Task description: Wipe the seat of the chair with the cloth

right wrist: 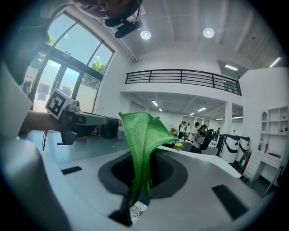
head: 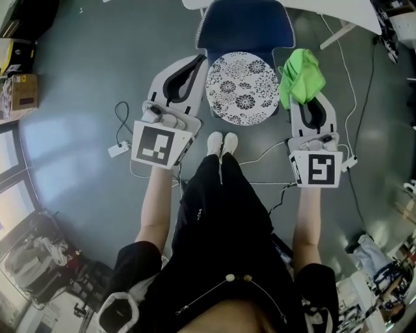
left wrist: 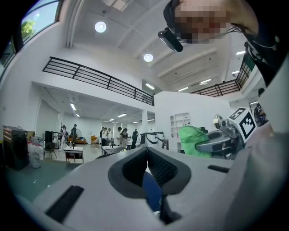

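The chair has a blue backrest (head: pixel 246 27) and a round seat (head: pixel 242 89) with a black-and-white flower pattern, seen in the head view straight ahead of my feet. My right gripper (head: pixel 307 97) hovers just right of the seat, shut on a green cloth (head: pixel 300 77) that bunches over its tips. In the right gripper view the cloth (right wrist: pixel 142 133) stands up out of the closed jaws of the right gripper (right wrist: pixel 143 158). My left gripper (head: pixel 199 62) hangs at the seat's left edge, jaws shut and holding nothing. The left gripper (left wrist: pixel 146 151) also shows shut in its own view.
White cables (head: pixel 266 153) and a small white adapter (head: pixel 118 149) lie on the grey floor around my feet (head: pixel 221 143). A white table (head: pixel 325 10) stands behind the chair. Cardboard boxes (head: pixel 23 91) sit at the far left.
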`<state>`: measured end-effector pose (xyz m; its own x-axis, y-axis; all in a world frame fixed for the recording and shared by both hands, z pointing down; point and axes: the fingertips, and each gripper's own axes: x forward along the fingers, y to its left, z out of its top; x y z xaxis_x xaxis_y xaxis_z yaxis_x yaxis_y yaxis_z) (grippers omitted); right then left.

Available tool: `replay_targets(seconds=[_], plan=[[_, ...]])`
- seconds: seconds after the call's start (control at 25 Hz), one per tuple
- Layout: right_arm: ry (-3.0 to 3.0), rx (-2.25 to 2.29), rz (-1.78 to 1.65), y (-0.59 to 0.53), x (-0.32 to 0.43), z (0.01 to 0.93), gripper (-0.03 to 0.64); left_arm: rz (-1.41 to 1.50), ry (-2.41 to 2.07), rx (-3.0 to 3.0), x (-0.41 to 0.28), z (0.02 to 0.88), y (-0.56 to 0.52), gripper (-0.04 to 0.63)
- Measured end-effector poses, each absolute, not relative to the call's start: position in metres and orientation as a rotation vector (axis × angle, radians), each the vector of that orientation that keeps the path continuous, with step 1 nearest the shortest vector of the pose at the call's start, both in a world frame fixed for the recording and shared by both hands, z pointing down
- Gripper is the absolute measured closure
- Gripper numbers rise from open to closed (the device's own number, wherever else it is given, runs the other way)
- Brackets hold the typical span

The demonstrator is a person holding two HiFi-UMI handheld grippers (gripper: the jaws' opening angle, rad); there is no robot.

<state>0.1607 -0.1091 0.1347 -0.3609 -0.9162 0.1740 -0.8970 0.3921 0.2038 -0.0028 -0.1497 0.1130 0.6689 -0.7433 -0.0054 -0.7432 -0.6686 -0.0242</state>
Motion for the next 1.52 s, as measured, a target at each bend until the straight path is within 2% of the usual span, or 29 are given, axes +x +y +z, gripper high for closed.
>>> replay_targets(seconds=[0.24,0.52,1.08,1.52], plan=[[-2.293,1.394,-0.080,-0.164,0.161,0.252,0.561,-0.143,1.319,-2.874,0.003,0.204,-0.180,0.588],[-2.061,1.180,-0.229,-0.200,0.139,0.374,0.561,-0.207,1.365,-2.959,0.007,0.290,-0.189,0.589],[-1.835,0.805,-0.507,-0.245,0.090,0.568,0.562,-0.542,1.292,-3.053,-0.004,0.443,-0.159,0.589],[-1.794,0.588,-0.637,-0.264,0.057,0.677,0.563,-0.692,1.345,-3.125,-0.021,0.512,-0.125,0.589]])
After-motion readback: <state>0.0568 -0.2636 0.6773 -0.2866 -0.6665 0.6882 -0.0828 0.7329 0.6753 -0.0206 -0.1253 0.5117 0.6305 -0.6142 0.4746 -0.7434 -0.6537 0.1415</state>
